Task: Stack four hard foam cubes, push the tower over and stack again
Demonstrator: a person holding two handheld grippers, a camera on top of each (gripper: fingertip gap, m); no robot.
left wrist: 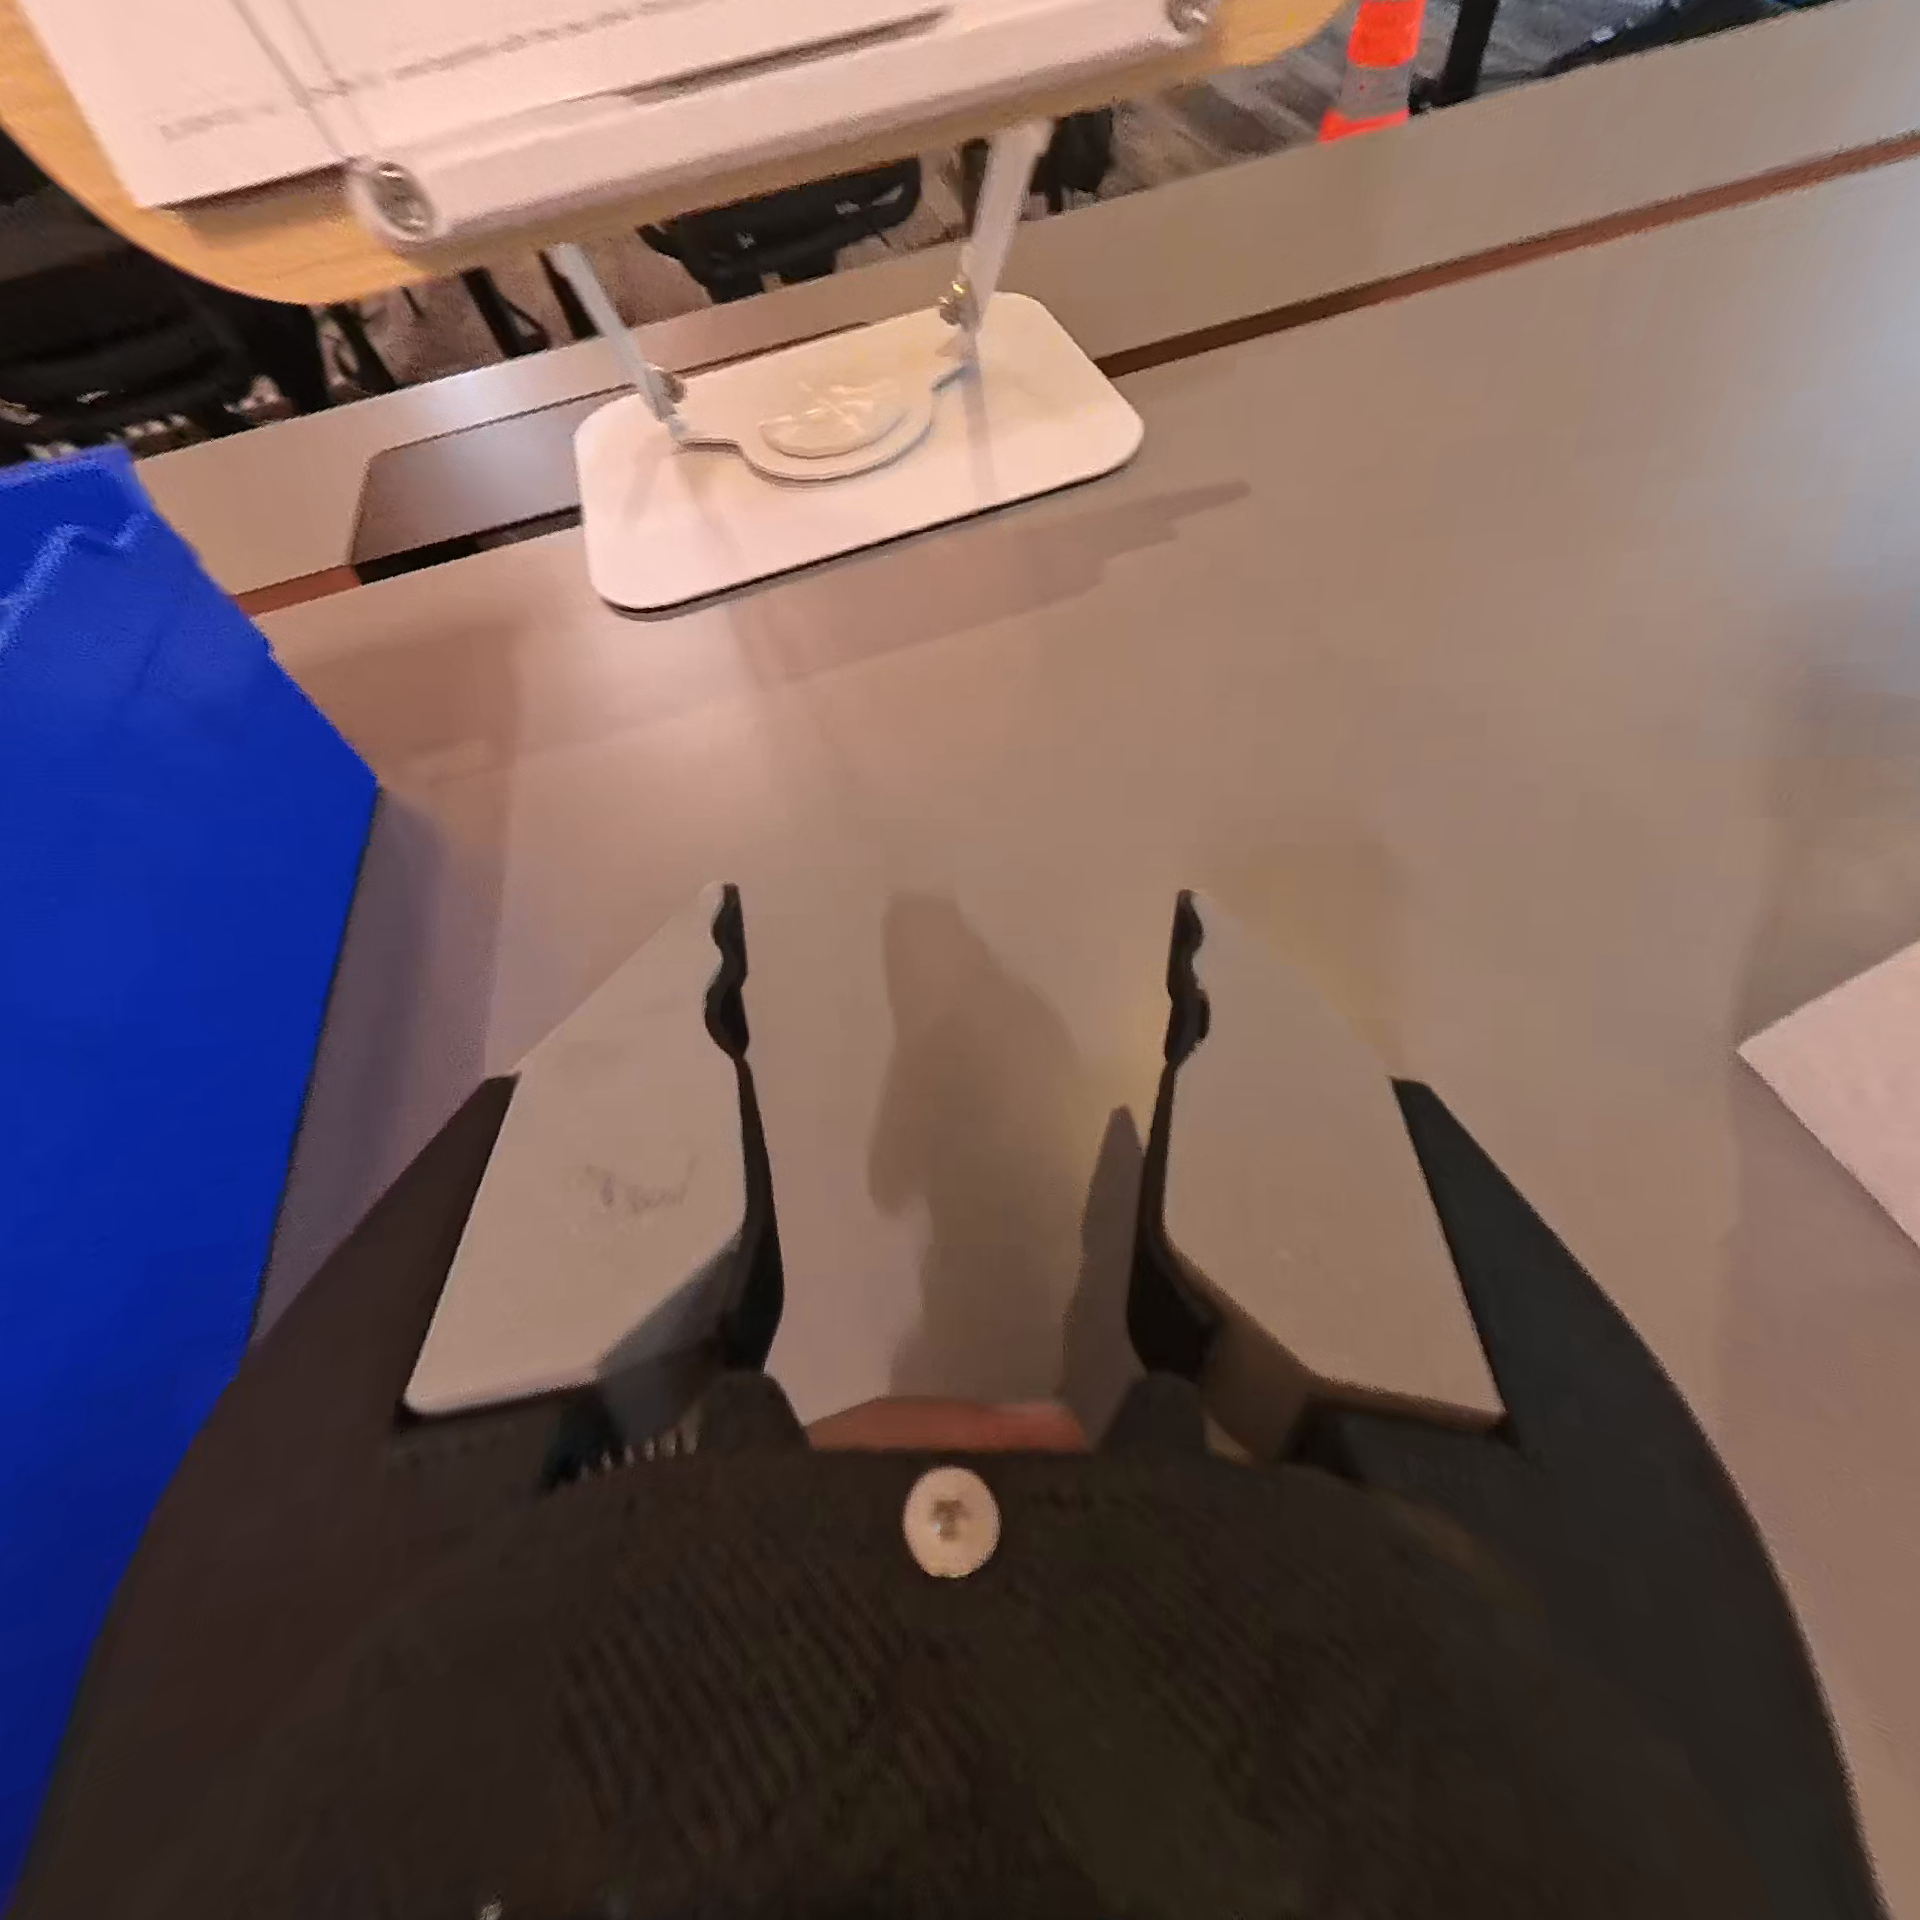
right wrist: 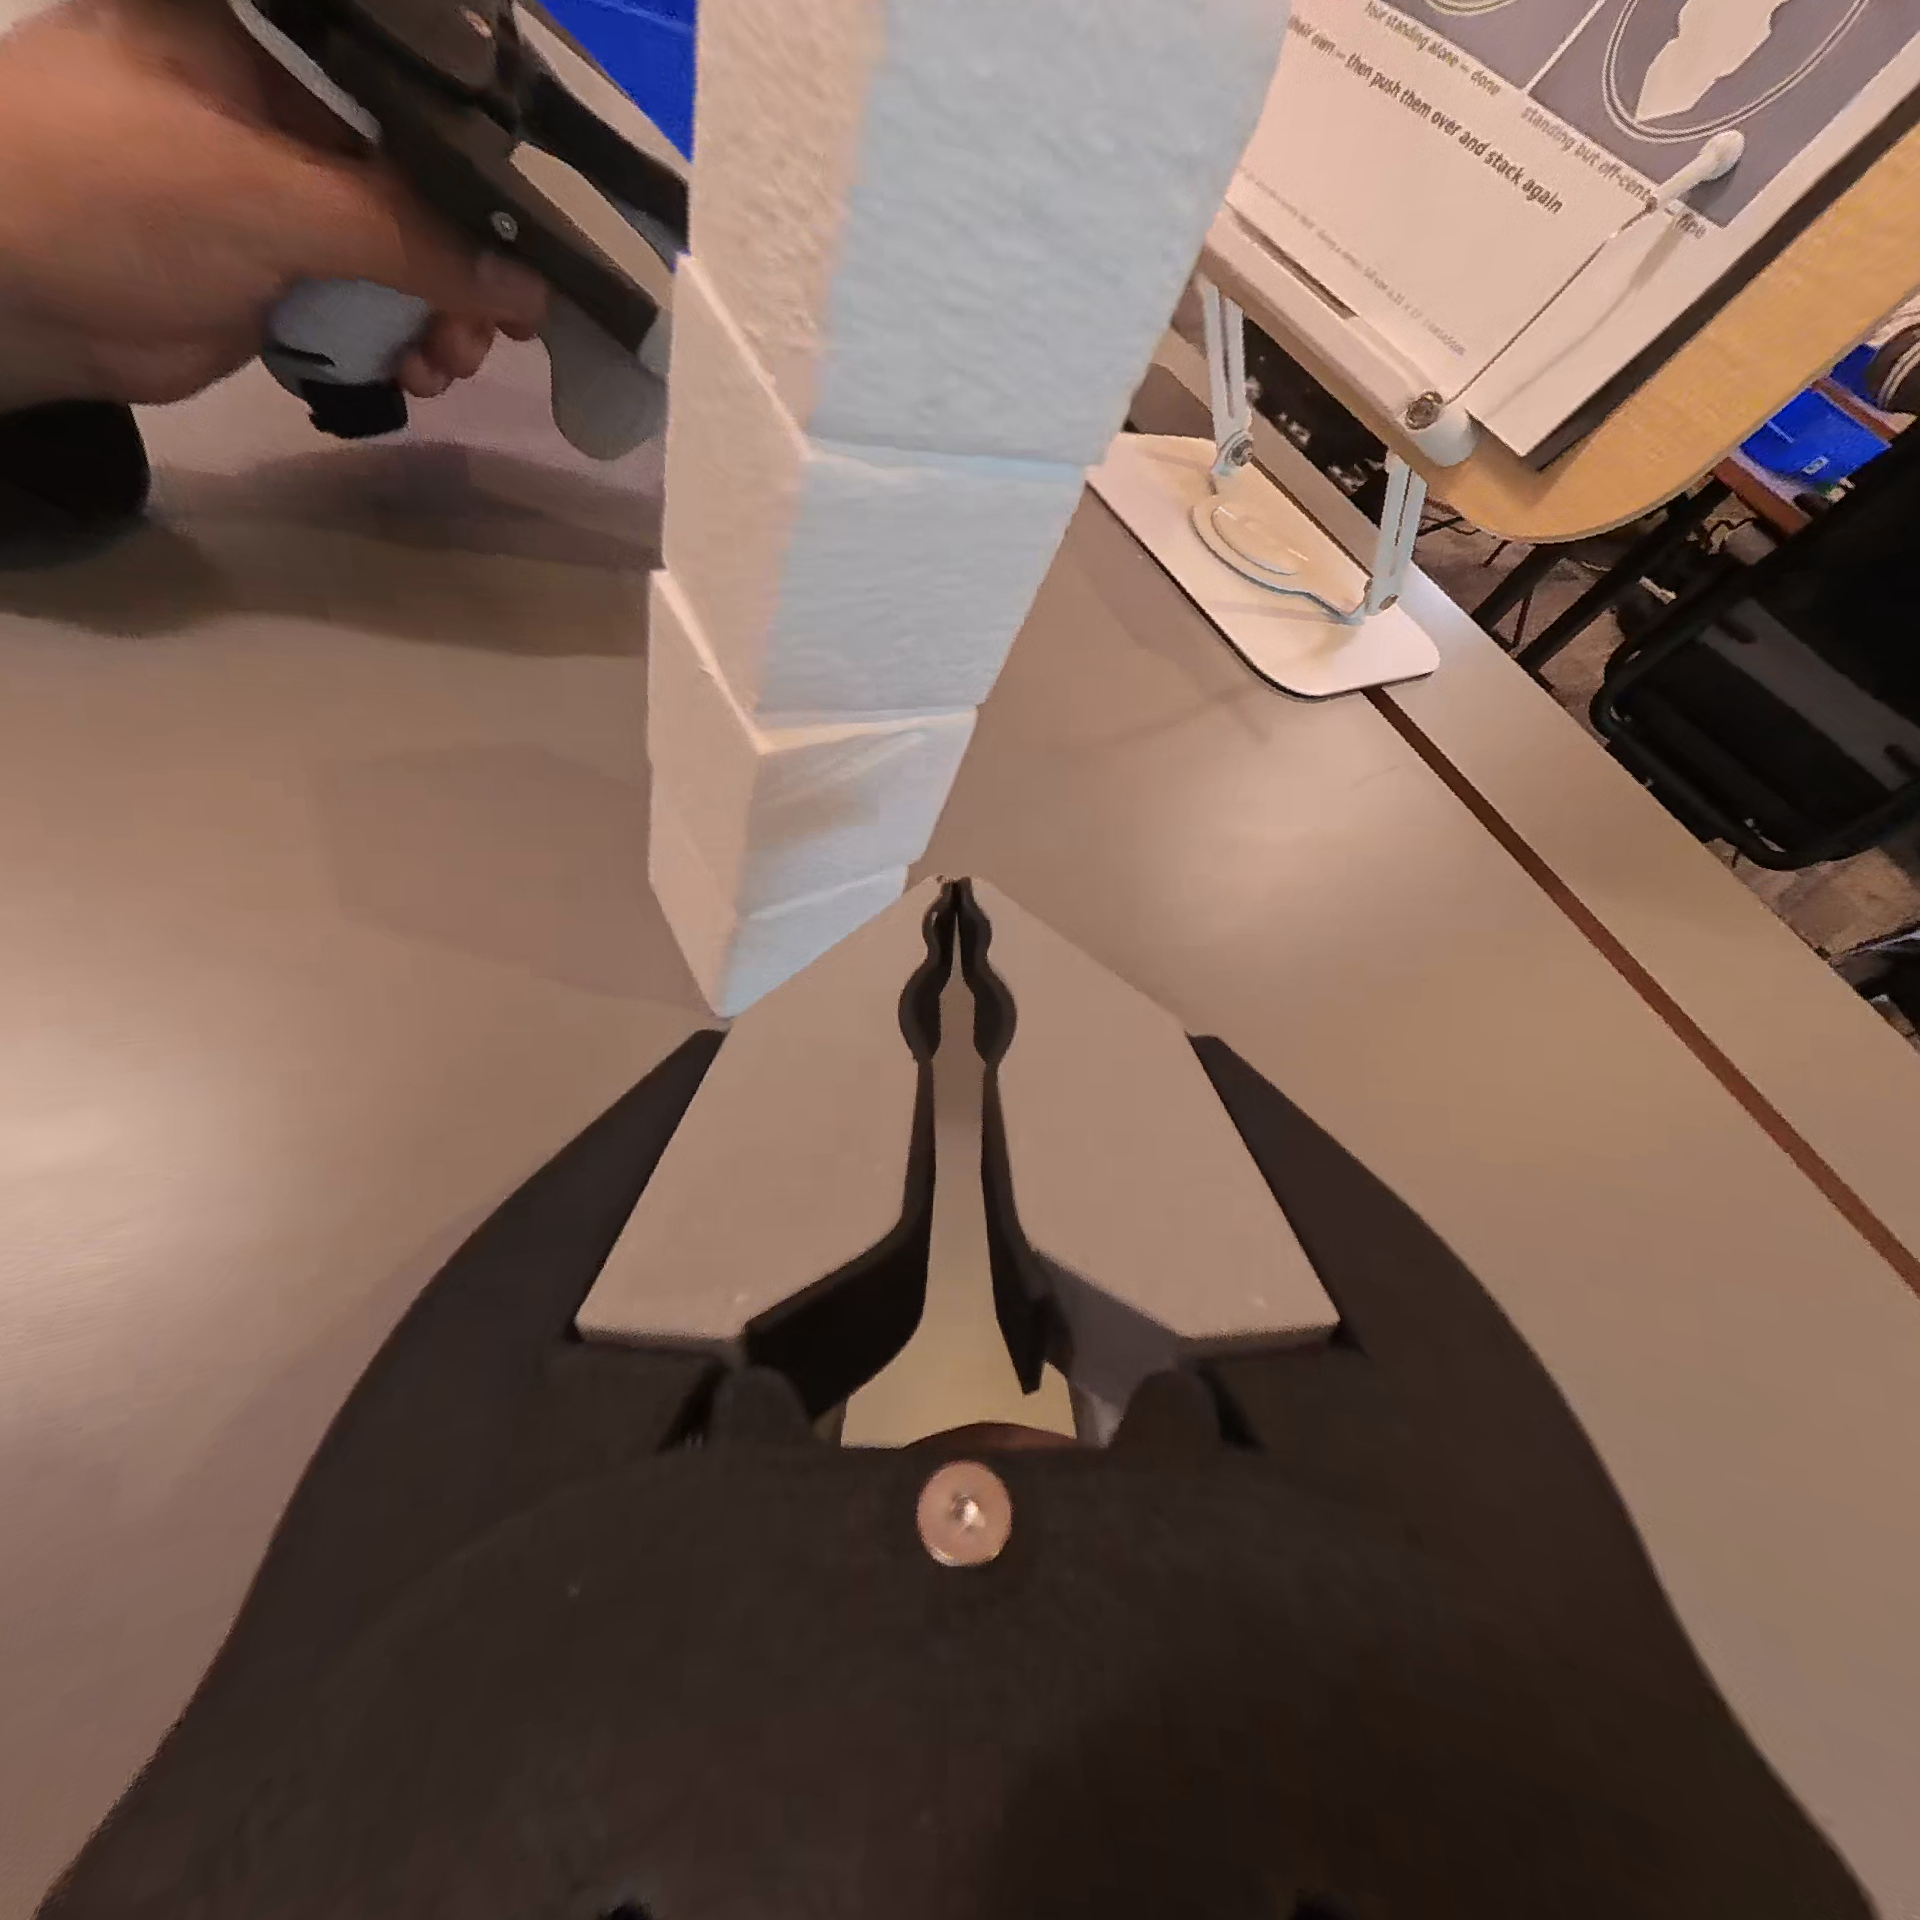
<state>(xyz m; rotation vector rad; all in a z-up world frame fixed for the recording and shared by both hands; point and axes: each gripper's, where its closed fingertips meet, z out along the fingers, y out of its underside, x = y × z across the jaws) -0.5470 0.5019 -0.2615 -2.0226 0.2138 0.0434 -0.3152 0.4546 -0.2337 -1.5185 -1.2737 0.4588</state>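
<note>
A tower of white foam cubes (right wrist: 894, 488) stands on the table (right wrist: 312, 935) in the right wrist view, rising out of the top of the frame. My right gripper (right wrist: 956, 894) is shut with nothing between its pads, and its tips sit just right of the tower's lowest cube (right wrist: 800, 935). My left gripper (left wrist: 956, 914) is open over bare table, with nothing between its fingers. It also shows in the right wrist view (right wrist: 582, 343), held in a hand at the upper left, behind the tower. No cube shows in the left wrist view.
A white stand (right wrist: 1278, 561) carries a board with paper sheets (right wrist: 1558, 156) at the back right; it also shows in the left wrist view (left wrist: 852, 468). A blue object (left wrist: 135, 1039) fills that view's left edge. A table seam (right wrist: 1621, 956) runs at the right.
</note>
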